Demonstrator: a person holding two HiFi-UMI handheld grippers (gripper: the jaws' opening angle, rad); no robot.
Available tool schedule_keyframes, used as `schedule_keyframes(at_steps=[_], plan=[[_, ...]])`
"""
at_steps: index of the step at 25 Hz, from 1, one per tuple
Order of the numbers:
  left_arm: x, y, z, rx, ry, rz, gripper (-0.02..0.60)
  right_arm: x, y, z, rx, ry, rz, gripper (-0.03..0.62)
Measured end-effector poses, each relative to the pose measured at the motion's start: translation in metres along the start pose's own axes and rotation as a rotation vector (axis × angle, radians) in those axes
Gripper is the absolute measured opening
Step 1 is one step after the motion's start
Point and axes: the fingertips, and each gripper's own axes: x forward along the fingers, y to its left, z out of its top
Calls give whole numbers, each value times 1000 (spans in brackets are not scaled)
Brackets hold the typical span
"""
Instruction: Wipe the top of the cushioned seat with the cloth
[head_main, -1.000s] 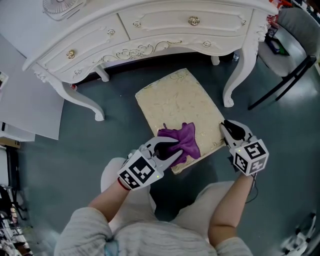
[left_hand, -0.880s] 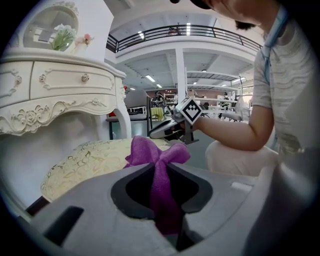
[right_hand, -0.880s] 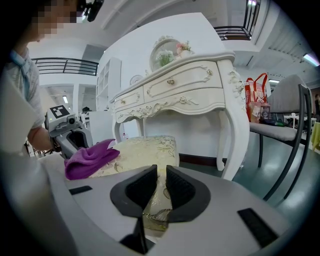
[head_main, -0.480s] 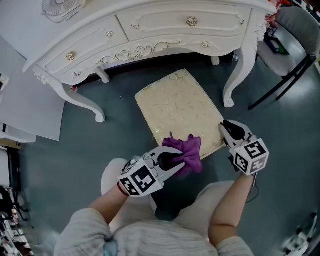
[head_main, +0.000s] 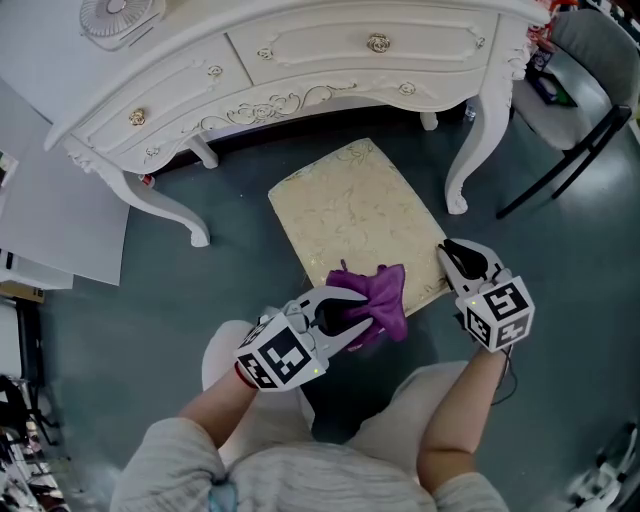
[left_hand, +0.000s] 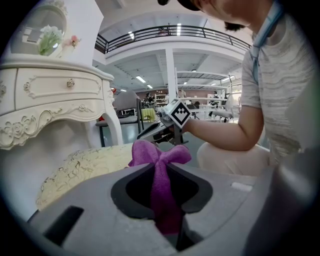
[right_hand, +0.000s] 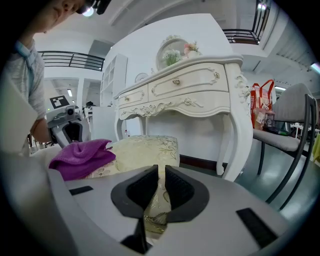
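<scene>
The cushioned seat (head_main: 350, 205) is cream with a gold pattern and stands on the floor in front of a white dressing table. A purple cloth (head_main: 378, 294) lies bunched on the seat's near edge, and my left gripper (head_main: 352, 312) is shut on it. In the left gripper view the cloth (left_hand: 159, 156) runs up between the jaws, over the seat (left_hand: 82, 165). My right gripper (head_main: 447, 251) is at the seat's near right corner. In the right gripper view its jaws (right_hand: 161, 172) stand pinched on the seat's trimmed edge (right_hand: 159, 202), with the cloth (right_hand: 82, 157) to the left.
The white dressing table (head_main: 300, 60) stands behind the seat, with curved legs at the right (head_main: 468, 160) and left (head_main: 165, 205). A grey chair (head_main: 585, 70) is at the upper right. White panels (head_main: 50, 210) lie at the left. The person's knees are just below the seat.
My left gripper has dragged the cloth from the seat's near middle back to its near edge. The right gripper has stayed at the corner.
</scene>
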Motion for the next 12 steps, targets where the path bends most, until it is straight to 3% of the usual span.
schedule_keyframes(at_steps=[7,12], plan=[[4,44,30,45,-74,78,78,7,6,13,-54,-36,2,44],[7,95,48,-7,-163,151,78,5,11,44,-57,-152,2,44]])
